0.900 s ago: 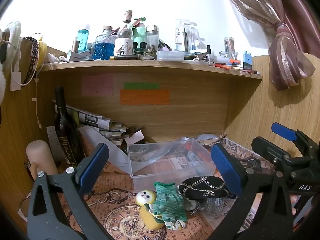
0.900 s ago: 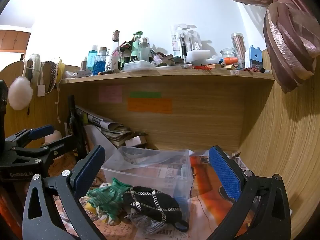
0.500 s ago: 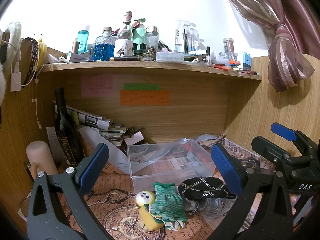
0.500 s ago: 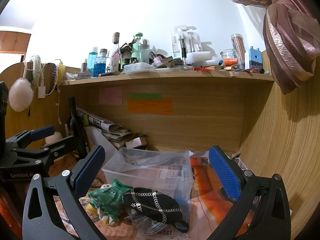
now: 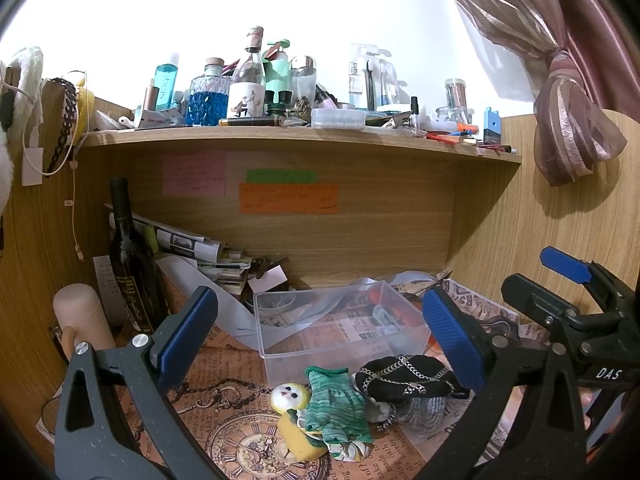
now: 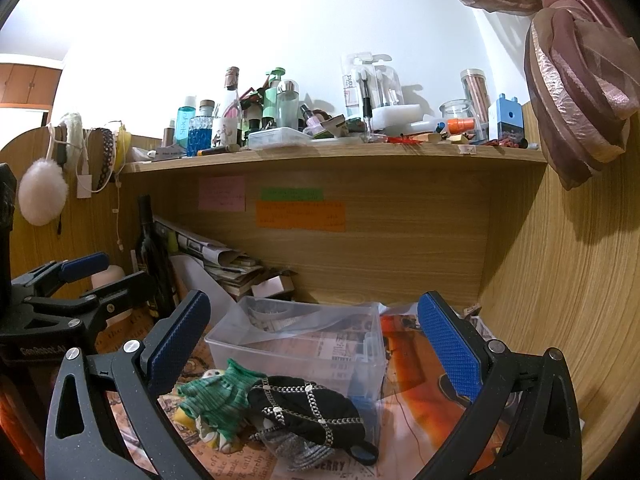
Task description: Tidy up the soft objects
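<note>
Left hand-held gripper (image 5: 320,328): hanging over the table, fingers spread wide, holding nothing.
Right hand-held gripper (image 6: 314,344): also gaping wide, holding nothing; its side is showing "DAS".
Soft things: green knit glove (image 5: 336,404), black chained pouch (image 5: 404,376) and yellow toy (image 5: 290,396) are lying together, just in front of the clear box (image 5: 340,328).
Writing: the sticky notes (image 5: 288,198) are too blurry to read, maybe handwriting.

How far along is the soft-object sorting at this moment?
Nothing looks sorted: the green knit glove, black chained pouch and yellow plush toy lie heaped in front of the clear plastic bin. Both the left claw and right claw are open, holding nothing. All the moving is left.
</note>
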Available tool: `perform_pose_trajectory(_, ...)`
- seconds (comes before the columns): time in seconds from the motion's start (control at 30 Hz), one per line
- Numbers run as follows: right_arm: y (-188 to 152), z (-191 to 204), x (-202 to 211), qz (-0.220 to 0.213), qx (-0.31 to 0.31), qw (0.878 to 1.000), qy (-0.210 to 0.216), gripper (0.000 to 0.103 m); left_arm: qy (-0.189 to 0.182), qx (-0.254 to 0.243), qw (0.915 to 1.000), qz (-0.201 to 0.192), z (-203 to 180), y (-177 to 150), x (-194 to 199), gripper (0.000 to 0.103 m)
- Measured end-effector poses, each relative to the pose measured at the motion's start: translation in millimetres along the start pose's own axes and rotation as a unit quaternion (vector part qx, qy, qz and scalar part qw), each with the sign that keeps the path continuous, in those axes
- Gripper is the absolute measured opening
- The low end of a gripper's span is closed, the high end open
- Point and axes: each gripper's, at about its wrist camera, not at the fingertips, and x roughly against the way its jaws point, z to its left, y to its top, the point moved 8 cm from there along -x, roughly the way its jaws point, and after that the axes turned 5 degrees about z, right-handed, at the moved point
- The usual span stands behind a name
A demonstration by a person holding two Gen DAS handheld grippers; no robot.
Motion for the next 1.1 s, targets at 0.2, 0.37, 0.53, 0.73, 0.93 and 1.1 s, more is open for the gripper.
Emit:
perform_pose_trajectory(0.2, -0.2, 0.1, 0.5, 0.0, -0.001, 1.0, 0.0, 0.103, 0.0, 0.001, 1.0, -0.001, 0.2, -1.5, -0.1, 0.103)
perform_pose_trajectory(0.37, -0.7, -1.5, 0.7, 0.0, -0.001, 1.0, 0.0, 0.103, 0.0, 0.002, 1.0, -0.001, 2.2, -3.4, 0.2, 0.103)
perform_pose_trajectory(0.53, -2.1, -2.1, -2.5, 0.006, -0.005, 1.0, 0.0, 0.103, -0.004, 0.003, 0.9998, 0.018, 2.1, -11.1, -5.7, 0.103)
perform_pose_trajectory(0.73, -19.1, -9.7, -14.5, 0.038, -0.015, 0.999, -0.001, 0.103, 0.001, 0.016, 0.9965, 0.082, 14.9, -39.3, -26.6, 0.103)
perform_pose_trajectory(0.93, -48.1, -19.9, -31.3, 0.092, -0.028, 0.995, 0.003, 0.103, 0.019, 0.022, 0.9925, 0.119, 34.5, -75.6, -52.8, 0.103)
perform_pose_trajectory(1.1, -78.3, -24.8, -48.0, 0.141, -0.043, 0.989, 0.019, 0.103, 0.047, 0.016, 0.9844, 0.169, 55.0, -107.4, -72.5, 0.103)
